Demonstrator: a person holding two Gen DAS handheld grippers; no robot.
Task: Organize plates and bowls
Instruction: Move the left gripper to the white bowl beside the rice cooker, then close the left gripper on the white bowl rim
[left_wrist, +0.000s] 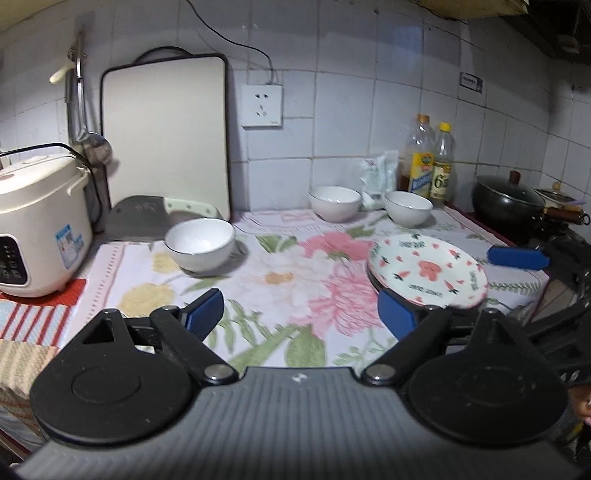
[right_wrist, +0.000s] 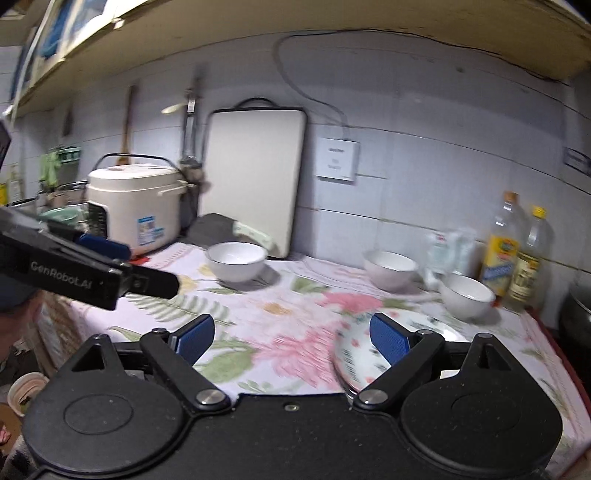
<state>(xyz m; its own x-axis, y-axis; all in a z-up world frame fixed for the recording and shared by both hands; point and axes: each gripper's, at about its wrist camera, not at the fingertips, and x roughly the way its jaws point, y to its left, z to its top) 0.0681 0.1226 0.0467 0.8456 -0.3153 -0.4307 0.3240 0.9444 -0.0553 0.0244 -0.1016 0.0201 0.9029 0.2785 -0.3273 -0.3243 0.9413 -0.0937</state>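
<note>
A patterned plate with pink figures lies on the floral cloth, apparently on top of a second, dark-rimmed plate. Three white bowls stand apart: one near left, two at the back. My left gripper is open over the cloth with nothing between its pads, its right pad just before the plate's near rim. A blue finger of my right gripper shows beyond the plate. In the right wrist view my right gripper is open and empty, the plate behind its right pad.
A rice cooker stands at the left, with a cutting board leaning on the tiled wall and a cleaver in front of it. Two oil bottles and a bag stand at the back right. A black wok sits on the stove at the right.
</note>
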